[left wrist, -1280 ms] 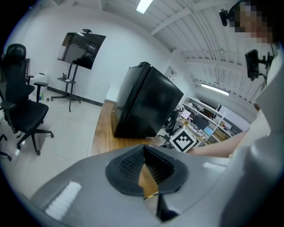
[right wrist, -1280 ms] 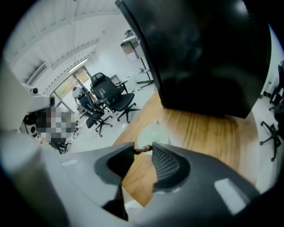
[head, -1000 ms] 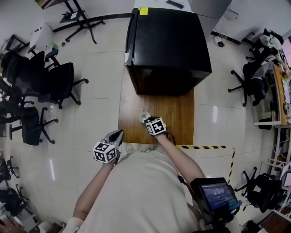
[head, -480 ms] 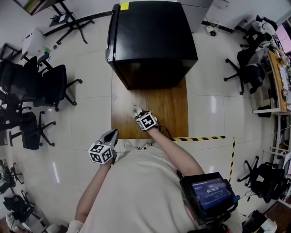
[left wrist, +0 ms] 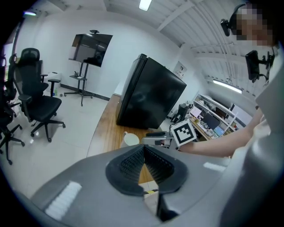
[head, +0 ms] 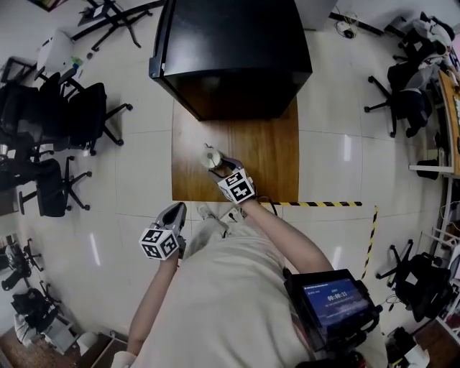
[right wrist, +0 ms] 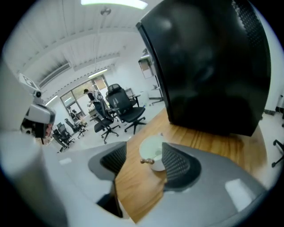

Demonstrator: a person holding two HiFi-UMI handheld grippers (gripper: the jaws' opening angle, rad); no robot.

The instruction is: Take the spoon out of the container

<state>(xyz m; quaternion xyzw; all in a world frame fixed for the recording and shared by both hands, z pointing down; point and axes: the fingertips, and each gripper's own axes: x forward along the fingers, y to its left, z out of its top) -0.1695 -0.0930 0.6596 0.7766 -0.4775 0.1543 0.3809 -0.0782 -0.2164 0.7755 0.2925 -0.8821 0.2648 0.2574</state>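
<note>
Spoon (right wrist: pixel 147 161) is sitting in the white container (right wrist: pixel 153 146) on the wooden table (right wrist: pixel 137 186), handle poking up between the right gripper's (right wrist: pixel 143 156) jaws. Those have just been opening wide and aren't touching it. Left gripper (left wrist: pixel 143 150) is hanging off to the side, jaws pressed together, empty.

light: bright, ceiling strips (left wrist: pixel 144 4) | glare: floor (head: pixel 94 249) | edges: fisheye-warped, vignetted

The container (right wrist: pixel 153 148) was white; the spoon (right wrist: pixel 146 161) was brown at its end; the table (head: pixel 266 165) was warm, grained wood-brown; the cabinet (head: pixel 230 50) was black; the floor tape (head: pixel 316 204) was striped yellow and black.
</note>
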